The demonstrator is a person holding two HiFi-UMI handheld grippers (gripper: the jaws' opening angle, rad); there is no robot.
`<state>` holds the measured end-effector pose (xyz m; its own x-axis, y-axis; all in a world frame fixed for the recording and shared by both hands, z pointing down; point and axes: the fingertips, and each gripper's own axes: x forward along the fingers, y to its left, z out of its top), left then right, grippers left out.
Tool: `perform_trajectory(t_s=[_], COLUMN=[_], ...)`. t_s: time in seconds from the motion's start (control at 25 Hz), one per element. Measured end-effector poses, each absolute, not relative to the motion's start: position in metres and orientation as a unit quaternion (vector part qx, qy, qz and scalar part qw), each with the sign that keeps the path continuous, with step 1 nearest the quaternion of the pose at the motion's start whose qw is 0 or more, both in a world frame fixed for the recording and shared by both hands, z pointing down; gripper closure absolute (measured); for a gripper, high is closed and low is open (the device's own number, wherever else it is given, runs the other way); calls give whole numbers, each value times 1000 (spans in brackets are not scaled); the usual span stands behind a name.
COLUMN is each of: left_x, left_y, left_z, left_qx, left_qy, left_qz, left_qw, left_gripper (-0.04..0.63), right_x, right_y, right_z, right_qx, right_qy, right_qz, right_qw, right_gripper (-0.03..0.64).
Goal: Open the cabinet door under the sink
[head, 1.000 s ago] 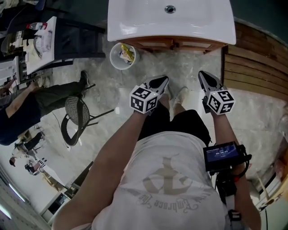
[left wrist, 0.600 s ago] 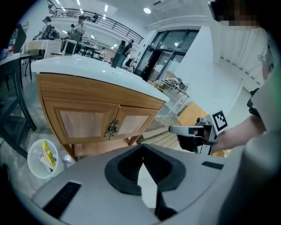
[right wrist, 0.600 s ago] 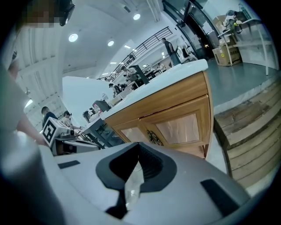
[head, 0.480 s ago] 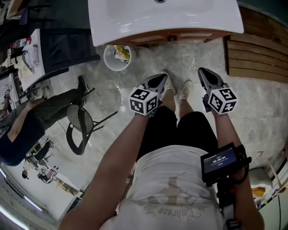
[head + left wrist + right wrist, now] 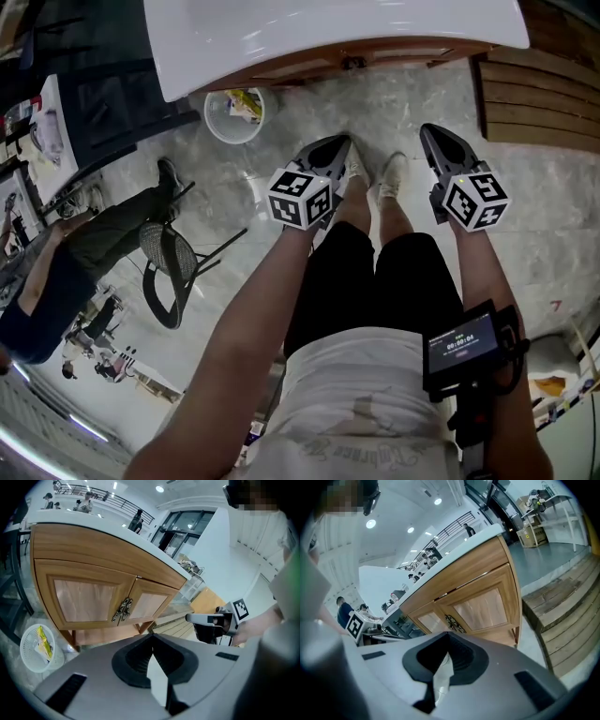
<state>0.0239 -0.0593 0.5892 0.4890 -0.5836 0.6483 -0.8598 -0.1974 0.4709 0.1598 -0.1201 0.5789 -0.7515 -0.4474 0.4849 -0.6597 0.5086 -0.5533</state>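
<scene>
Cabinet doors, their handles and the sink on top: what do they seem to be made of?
Cabinet doors: wood or wood veneer, going by the visible grain; warm brown frames round paler panels, satin finish.
Handles: probably metal, with a dark antique-brass look and an ornate openwork shape.
Sink: likely ceramic or a similar moulded material, glossy white with bright light reflections.

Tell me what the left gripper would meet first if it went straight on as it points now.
Probably the cabinet door just beside the ornate handles; nothing shows in between, though depth is unclear.
</scene>
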Motion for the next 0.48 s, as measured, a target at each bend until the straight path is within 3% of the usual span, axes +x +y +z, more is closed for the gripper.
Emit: perform_trajectory(t_s=[0.48], left_x=[27], left_y=[-86], left_z=[639], left_qx=[744], left_qy=[-498], left_qz=[164], left_qw=[414], left_gripper=[584], right_x=[159], right_y=[-120], right_z=[630], right_qx=[335], right_qy=[-848], right_qz=[381], right_qw=[150], right_gripper=[604])
